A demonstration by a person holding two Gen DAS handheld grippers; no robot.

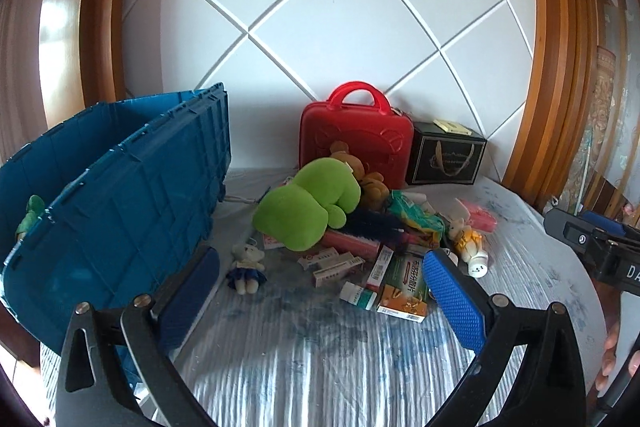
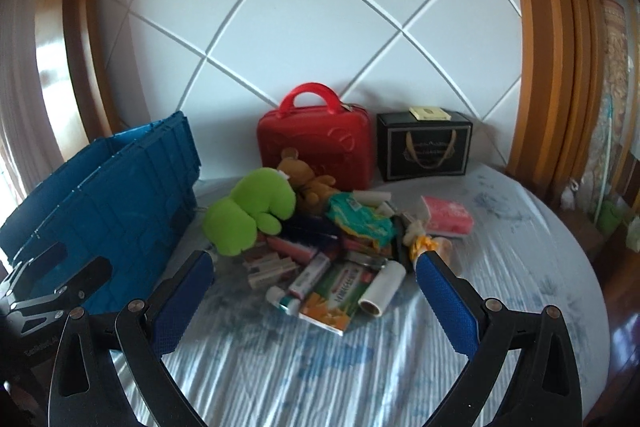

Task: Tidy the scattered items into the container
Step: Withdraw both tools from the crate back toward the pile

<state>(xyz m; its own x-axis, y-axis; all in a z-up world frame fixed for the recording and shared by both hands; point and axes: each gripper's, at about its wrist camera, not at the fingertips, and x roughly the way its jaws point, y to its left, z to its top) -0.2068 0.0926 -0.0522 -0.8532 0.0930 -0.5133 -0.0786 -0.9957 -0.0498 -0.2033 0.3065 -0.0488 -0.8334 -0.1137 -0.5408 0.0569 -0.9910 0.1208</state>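
Holding green toy point(image 1: 33, 211): blue crate point(image 1: 120, 211)

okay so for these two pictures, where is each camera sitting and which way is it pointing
Left wrist view: rides the left gripper, looking forward and down over its open fingers at the blue crate and the pile; the right gripper's body and some fingers of a hand show at the right edge.
Right wrist view: rides the right gripper, also open, aimed at the same pile; the left gripper's body shows at lower left.
Shared: green plush, red case, black box, crate.
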